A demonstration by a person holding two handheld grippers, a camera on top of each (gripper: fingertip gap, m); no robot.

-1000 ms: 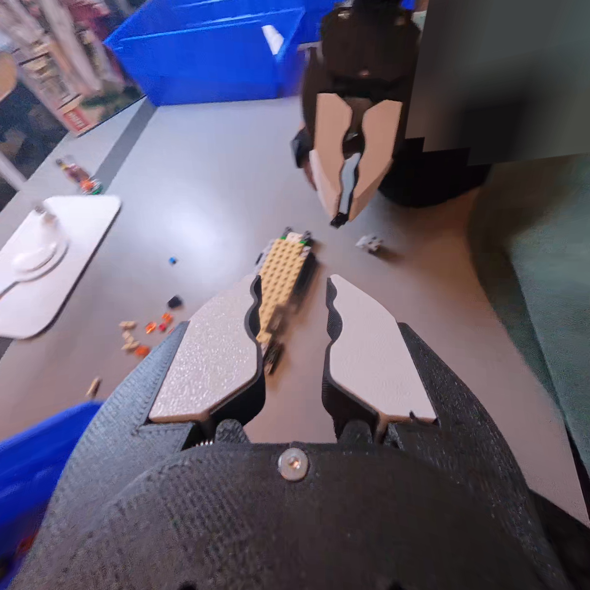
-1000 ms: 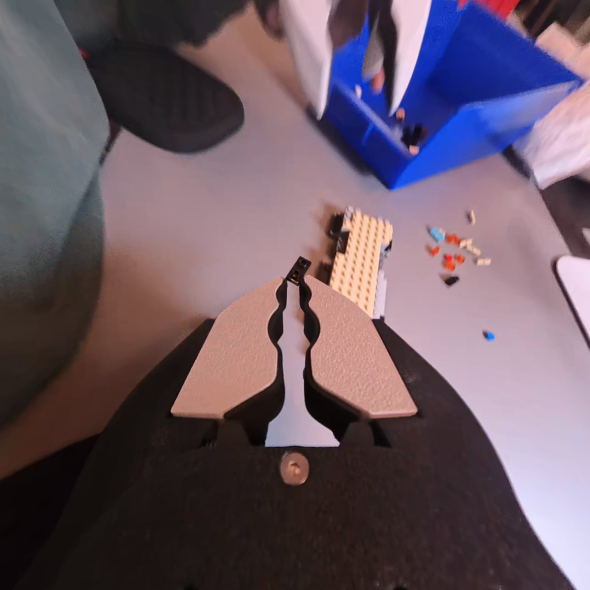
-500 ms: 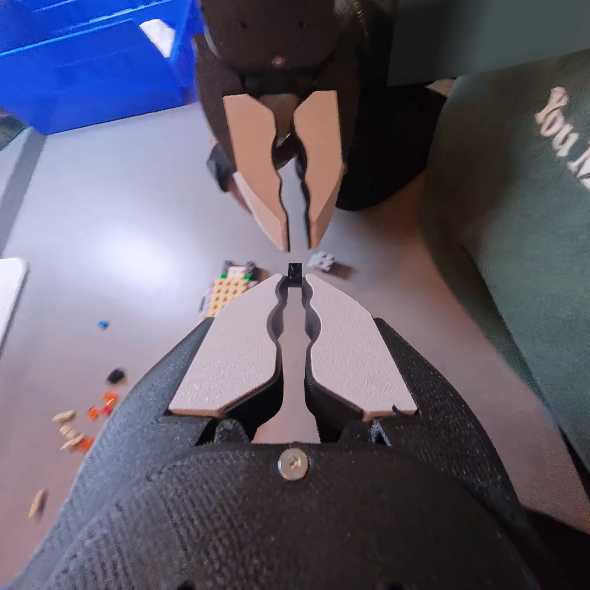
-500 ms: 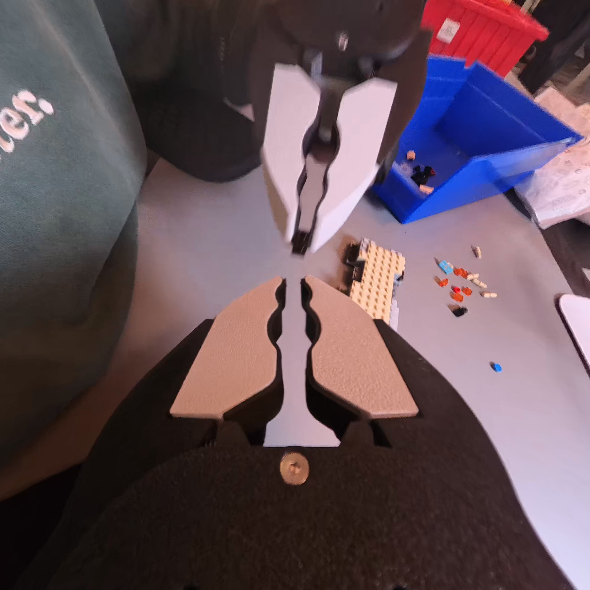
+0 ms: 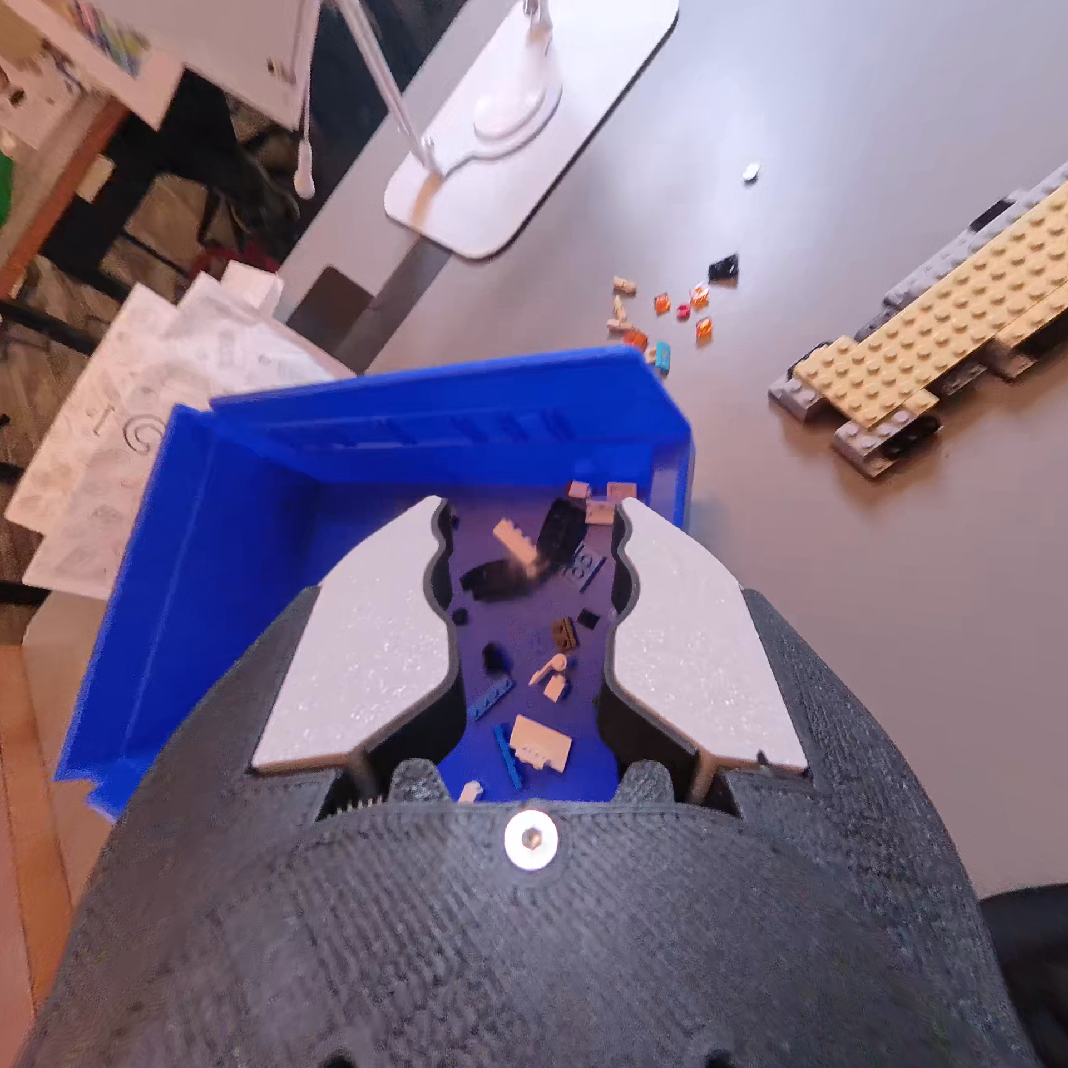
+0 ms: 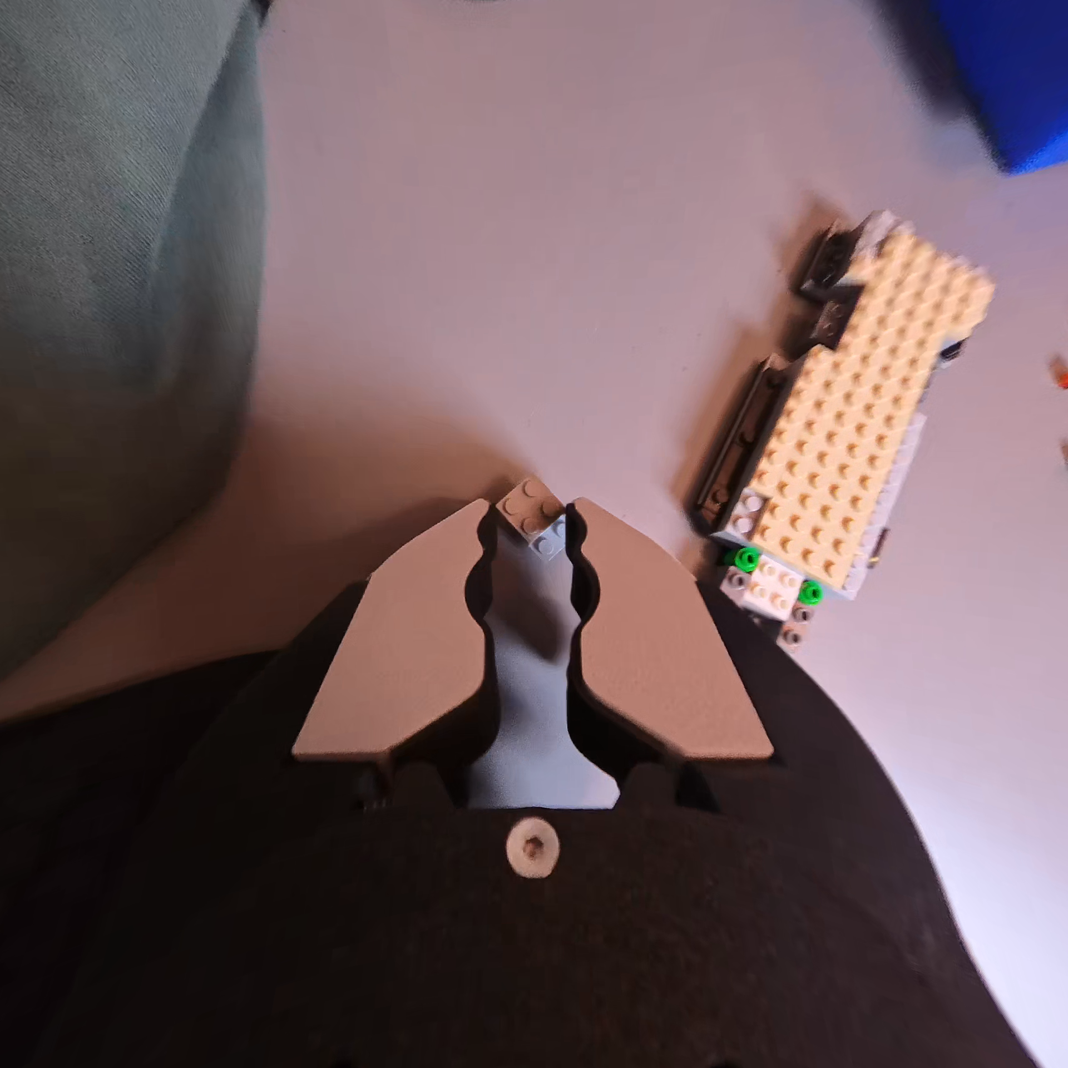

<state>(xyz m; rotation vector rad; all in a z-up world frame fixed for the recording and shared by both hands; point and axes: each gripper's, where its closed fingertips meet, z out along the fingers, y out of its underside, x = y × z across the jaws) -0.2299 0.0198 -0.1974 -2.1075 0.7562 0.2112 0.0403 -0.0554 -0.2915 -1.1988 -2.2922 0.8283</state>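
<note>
My left gripper is open and empty above a blue bin that holds several small black, tan and blue pieces. A blurred black piece lies in the bin between my fingers. My right gripper is low over the table and shut on a small grey studded brick. Both fingertips touch opposite corners of the brick, which rests on the table. A tan studded plate build on grey bricks lies to the right of it. The build also shows in the left wrist view.
A white lamp base and loose orange, tan and black bits lie beyond the bin. Paper sheets lie left of it. A person's green sleeve is at the left, and a blue bin corner at the top right. My hands' fingertips stand some 30 centimetres from each other.
My left gripper took a small black piece from the right gripper, swung over the blue bin and opened, and the piece left its grasp. My right gripper dropped to the grey brick and closed on it.
</note>
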